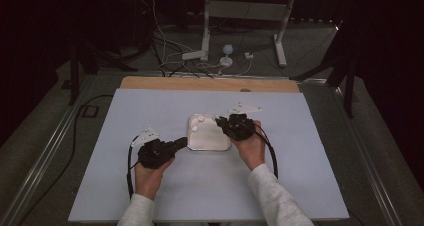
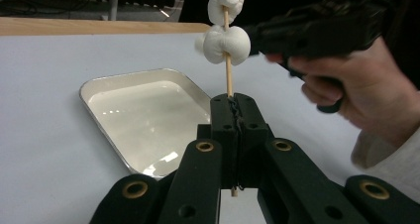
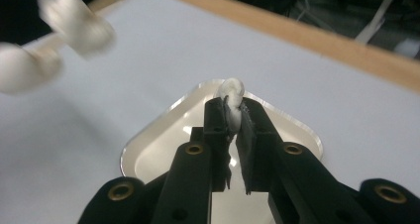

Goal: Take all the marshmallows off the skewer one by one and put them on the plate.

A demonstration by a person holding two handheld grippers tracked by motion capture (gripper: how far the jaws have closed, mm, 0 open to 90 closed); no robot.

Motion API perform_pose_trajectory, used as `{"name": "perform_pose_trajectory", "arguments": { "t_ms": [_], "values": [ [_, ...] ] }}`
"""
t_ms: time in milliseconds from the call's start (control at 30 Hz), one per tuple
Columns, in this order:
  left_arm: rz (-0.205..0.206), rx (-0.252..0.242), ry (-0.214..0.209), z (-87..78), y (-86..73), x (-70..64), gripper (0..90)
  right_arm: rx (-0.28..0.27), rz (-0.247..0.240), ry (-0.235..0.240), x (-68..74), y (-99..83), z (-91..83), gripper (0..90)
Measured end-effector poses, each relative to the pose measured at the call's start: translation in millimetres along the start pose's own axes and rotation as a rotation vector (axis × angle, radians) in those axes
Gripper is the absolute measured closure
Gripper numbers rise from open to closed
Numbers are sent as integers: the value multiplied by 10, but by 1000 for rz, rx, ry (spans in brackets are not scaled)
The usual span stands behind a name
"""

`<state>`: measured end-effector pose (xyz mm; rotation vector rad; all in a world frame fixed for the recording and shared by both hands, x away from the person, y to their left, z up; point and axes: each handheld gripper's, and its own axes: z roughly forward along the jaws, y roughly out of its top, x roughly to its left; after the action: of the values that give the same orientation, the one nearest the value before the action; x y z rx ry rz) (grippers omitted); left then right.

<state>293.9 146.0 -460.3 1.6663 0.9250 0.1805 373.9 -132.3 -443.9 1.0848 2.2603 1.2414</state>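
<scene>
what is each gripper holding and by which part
Left gripper clamps the wooden skewer near its lower end; right gripper pinches a marshmallow across its middle.

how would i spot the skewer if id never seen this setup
Find the metal tray in the middle of the pale table. At its near edge, the left claw holds a thin wooden skewer upright, with two white marshmallows threaded near its top.

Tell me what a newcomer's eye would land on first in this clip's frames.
First, the wooden skewer standing upright in the shut left gripper, with two white marshmallows threaded near its top. Next, the right gripper, pinching a third marshmallow above the shallow metal tray. In the high view that tray sits mid-table on the pale blue mat, between the two hands.
</scene>
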Motion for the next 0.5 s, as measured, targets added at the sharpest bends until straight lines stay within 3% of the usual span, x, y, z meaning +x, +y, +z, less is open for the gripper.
{"name": "perform_pose_trajectory", "arguments": {
  "t_ms": [267, 433, 500],
  "values": [
    [-4, 2, 7, 0, -7, 19, 900, 93, 36, 17, -11, -129, 263, 813],
    [-5, 5, 12, 1, -15, 32, 900, 125, 67, 12, -23, -157, 341, 594],
    [-8, 4, 14, 1, -18, 38, 900, 131, 68, 6, -23, -161, 346, 564]
  ]
}}
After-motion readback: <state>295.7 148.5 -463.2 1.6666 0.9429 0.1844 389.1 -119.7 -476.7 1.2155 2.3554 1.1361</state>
